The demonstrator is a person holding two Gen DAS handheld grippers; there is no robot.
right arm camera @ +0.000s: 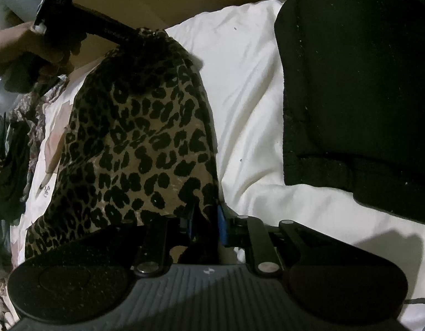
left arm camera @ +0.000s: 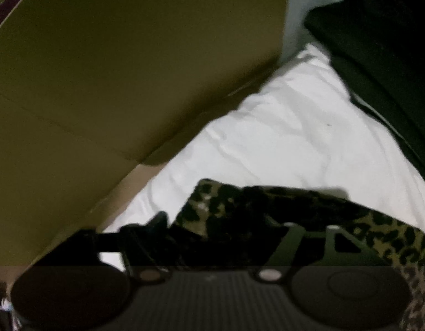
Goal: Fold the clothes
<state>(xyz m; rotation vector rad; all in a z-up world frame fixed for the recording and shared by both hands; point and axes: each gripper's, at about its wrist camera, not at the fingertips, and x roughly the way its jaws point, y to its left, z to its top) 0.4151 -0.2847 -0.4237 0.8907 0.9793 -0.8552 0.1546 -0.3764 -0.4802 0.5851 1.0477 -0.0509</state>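
Beneath everything lay the white bedding (right arm camera: 248,88), rumpled and taking up most of both views. A big brown cardboard box (left arm camera: 115,63) stood against its far edge, filling the upper left of your left wrist view. To your right sat a folded black garment (right arm camera: 358,82) (flecked with lint), resting on the bedding and well apart from the piece you were working. That piece, the leopard-print garment (right arm camera: 135,143), stretched in a long band from your right gripper up to your left one. Your right gripper (right arm camera: 205,223) was clamped on its near edge, the cloth pinched between the blue pads (right arm camera: 221,224). Your left gripper (right arm camera: 129,35), held in your hand (right arm camera: 21,44), met the far end of the cloth; in its own dark, blurred view the print bunched around the fingers (left arm camera: 292,237), and it seemed to be gripping, though I cannot tell for sure.
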